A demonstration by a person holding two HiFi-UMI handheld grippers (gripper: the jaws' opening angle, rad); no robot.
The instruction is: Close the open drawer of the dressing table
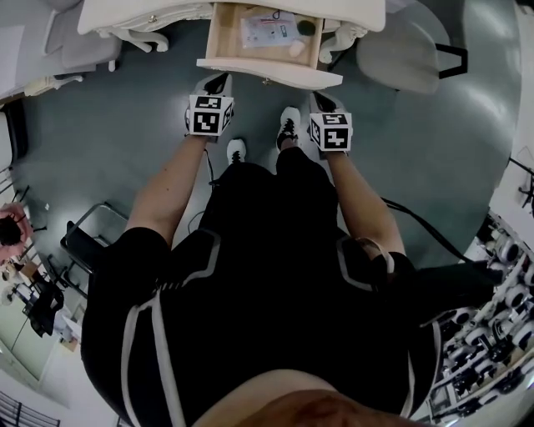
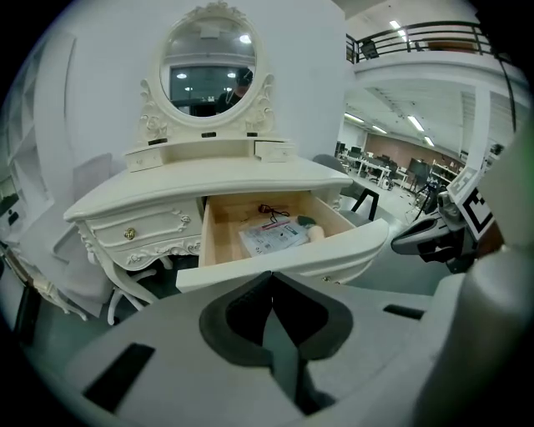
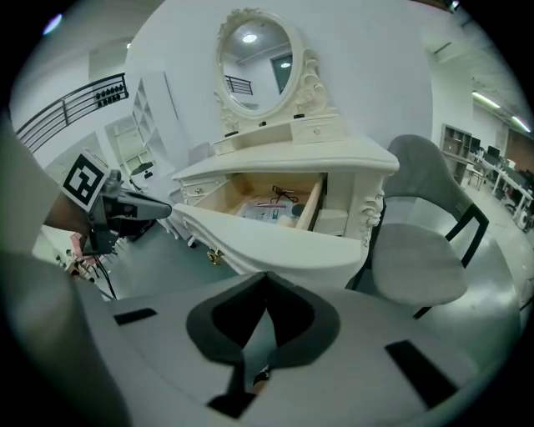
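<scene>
Person's black-clad torso (image 1: 267,283) fills 6 o'clock. Left gripper (image 1: 217,83) at 11 o'clock: jaws pressed together, nothing between them. Drawer (image 1: 269,72) at 12 o'clock, pulled out of the dressing table (image 1: 133,12), its front just ahead of both grippers; paper packet (image 1: 269,30) lies inside. Right gripper (image 1: 325,102) at 1 o'clock: jaws likewise together, empty.

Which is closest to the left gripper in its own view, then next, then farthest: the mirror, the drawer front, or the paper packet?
1. Drawer front, just ahead, low in the middle.
2. Paper packet, lying inside, behind that front.
3. Mirror, up high at the very back.
</scene>
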